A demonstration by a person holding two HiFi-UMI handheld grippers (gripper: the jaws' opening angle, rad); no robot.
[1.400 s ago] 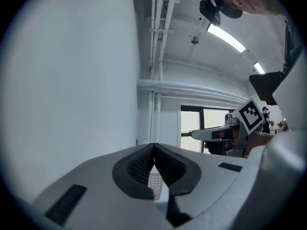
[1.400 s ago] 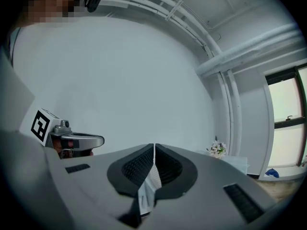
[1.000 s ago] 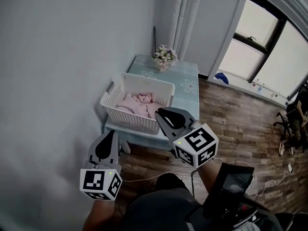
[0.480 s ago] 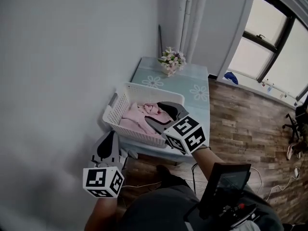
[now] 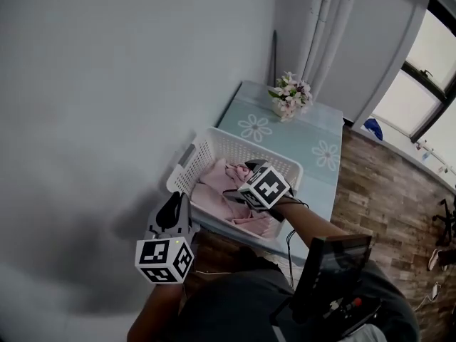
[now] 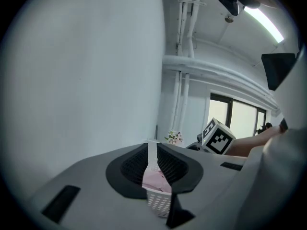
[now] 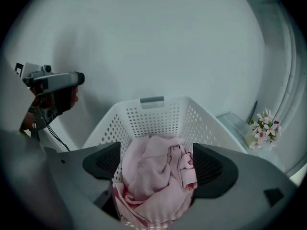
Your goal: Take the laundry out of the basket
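The laundry lies in the basket, which stands on the table beside the wall. The flowers stand on the table behind the basket.

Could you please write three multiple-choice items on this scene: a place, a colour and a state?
1. Where are the flowers? A on the windowsill; B on the table, beyond the basket; C on the floor.
2. The laundry's colour? A pink; B blue; C black.
3. The right gripper's jaws? A shut on a sock; B apart; C unseen.
B: they stand at the table's far end. A: it shows pink in the basket. B: having just been opening, they stand apart above the laundry.
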